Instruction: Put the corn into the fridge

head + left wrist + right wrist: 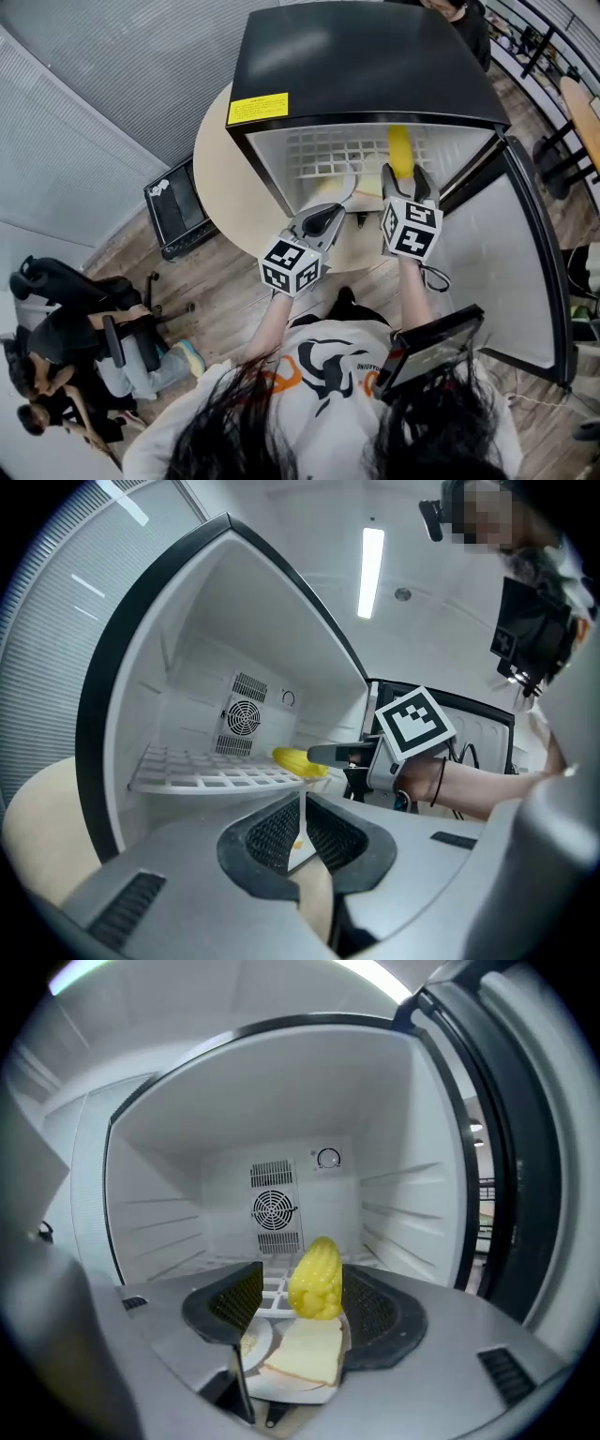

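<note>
The yellow corn [400, 150] lies on the white wire shelf [323, 150] inside the open mini fridge [356, 56]. My right gripper [403, 180] reaches into the fridge just behind the corn. In the right gripper view the corn [316, 1279] sits between the wide-apart jaws of the right gripper [305, 1281], near the right pad, with a gap on the left; the jaws are open. In the left gripper view the corn [298, 761] rests on the shelf with the right gripper [337, 755] at its end. My left gripper [328, 220] hangs at the fridge mouth, shut and empty.
A white plate with a bread slice [302, 1356] lies below the shelf. The fridge door [511, 272] stands open to the right. The fridge sits on a round beige table [217, 178]. A black box [176, 211] is on the floor; people sit at lower left.
</note>
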